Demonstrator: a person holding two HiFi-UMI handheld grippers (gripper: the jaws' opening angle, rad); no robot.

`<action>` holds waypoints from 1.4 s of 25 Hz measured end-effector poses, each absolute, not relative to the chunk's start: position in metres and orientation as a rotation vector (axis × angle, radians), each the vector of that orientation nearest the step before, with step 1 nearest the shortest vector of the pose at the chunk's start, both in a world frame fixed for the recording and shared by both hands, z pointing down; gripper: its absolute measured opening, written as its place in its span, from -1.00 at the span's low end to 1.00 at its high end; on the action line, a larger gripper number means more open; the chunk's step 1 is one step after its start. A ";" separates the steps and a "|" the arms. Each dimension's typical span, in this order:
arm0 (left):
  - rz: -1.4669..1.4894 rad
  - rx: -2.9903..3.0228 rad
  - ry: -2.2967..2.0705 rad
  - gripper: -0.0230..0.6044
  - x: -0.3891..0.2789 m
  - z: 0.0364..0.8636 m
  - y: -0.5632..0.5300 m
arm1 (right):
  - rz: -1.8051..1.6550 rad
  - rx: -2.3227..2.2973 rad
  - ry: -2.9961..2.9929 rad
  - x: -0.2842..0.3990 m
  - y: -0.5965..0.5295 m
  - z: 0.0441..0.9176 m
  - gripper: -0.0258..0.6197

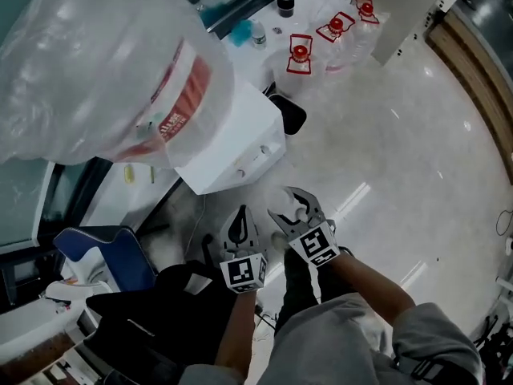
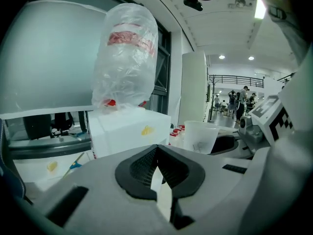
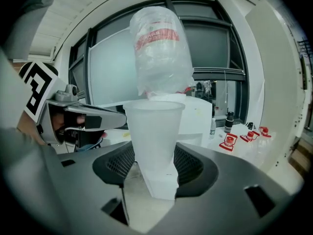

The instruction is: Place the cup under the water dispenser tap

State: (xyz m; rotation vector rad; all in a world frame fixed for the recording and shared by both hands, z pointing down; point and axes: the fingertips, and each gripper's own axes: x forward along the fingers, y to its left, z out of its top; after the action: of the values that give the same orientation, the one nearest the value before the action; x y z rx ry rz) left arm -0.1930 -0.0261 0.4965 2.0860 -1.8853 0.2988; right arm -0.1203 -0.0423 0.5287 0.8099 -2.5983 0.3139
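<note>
A translucent white plastic cup (image 3: 154, 131) stands upright between the jaws of my right gripper (image 3: 151, 175), which is shut on its lower half. The head view shows the same cup (image 1: 287, 203) in the right gripper (image 1: 295, 208), just in front of the white water dispenser (image 1: 232, 147). The dispenser carries a large bottle wrapped in clear plastic (image 1: 88, 62). Two small knobs (image 1: 252, 161) show on its front edge. My left gripper (image 1: 239, 224) hangs beside the right one, shut and holding nothing. From the left gripper (image 2: 157, 165) view the cup (image 2: 199, 136) is to the right.
Packs of red-capped water bottles (image 1: 333, 30) lie on the floor behind the dispenser, next to a black bin (image 1: 290, 112). A blue chair (image 1: 112, 255) stands at lower left. A white pillar (image 1: 401, 14) rises at upper right, with glossy open floor (image 1: 401, 175) to the right.
</note>
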 end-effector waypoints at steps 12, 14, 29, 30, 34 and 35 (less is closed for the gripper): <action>0.407 2.089 -1.849 -0.90 -0.212 0.609 -0.040 | 0.371 0.838 -2.542 -0.144 -0.065 0.663 -0.16; 0.433 2.103 -1.832 -0.90 -0.213 0.628 -0.038 | 0.391 0.849 -2.528 -0.147 -0.066 0.688 -0.15; 0.480 2.115 -1.819 -0.90 -0.227 0.718 -0.045 | 0.366 0.886 -2.517 -0.169 -0.076 0.791 -0.16; 0.481 2.116 -1.823 -0.90 -0.227 0.723 -0.045 | 0.362 0.886 -2.519 -0.171 -0.078 0.796 -0.16; 0.486 2.101 -1.837 -0.90 -0.234 0.742 -0.044 | 0.316 0.866 -2.523 -0.182 -0.082 0.817 -0.16; 0.489 2.097 -1.841 -0.90 -0.236 0.745 -0.044 | 0.307 0.860 -2.527 -0.186 -0.083 0.821 -0.16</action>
State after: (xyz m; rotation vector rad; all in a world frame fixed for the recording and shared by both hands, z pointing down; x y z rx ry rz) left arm -0.2363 -0.0435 0.7449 2.0974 -1.8413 0.4891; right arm -0.1858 -0.0834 0.8211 0.8601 -2.5272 0.3071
